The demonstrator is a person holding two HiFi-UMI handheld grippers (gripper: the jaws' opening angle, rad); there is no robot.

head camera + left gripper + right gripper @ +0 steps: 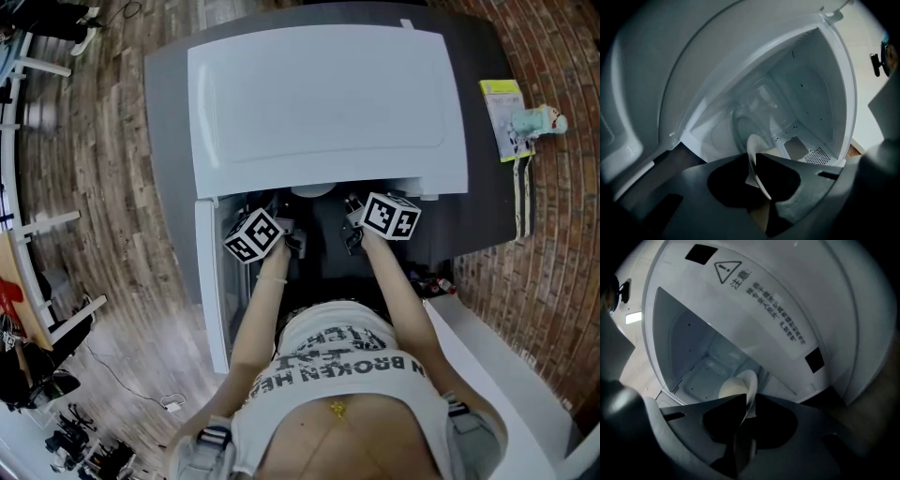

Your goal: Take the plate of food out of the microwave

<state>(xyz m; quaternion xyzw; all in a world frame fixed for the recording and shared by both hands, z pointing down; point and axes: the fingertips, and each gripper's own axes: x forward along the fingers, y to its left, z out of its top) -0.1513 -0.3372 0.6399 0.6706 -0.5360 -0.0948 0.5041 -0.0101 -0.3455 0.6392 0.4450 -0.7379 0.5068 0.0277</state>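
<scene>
Head view: the white microwave (328, 103) stands just ahead, and the left gripper (286, 242) and right gripper (354, 232) reach side by side into its open front (what they hold is hidden from here). Left gripper view: the jaws are narrow, pinching the left rim of the plate (753, 144) inside the cavity. Right gripper view: these jaws clamp the right rim, with pale food (731, 389) just beyond. The plate spans between both tools, so its way out is probably straight back toward the near side.
</scene>
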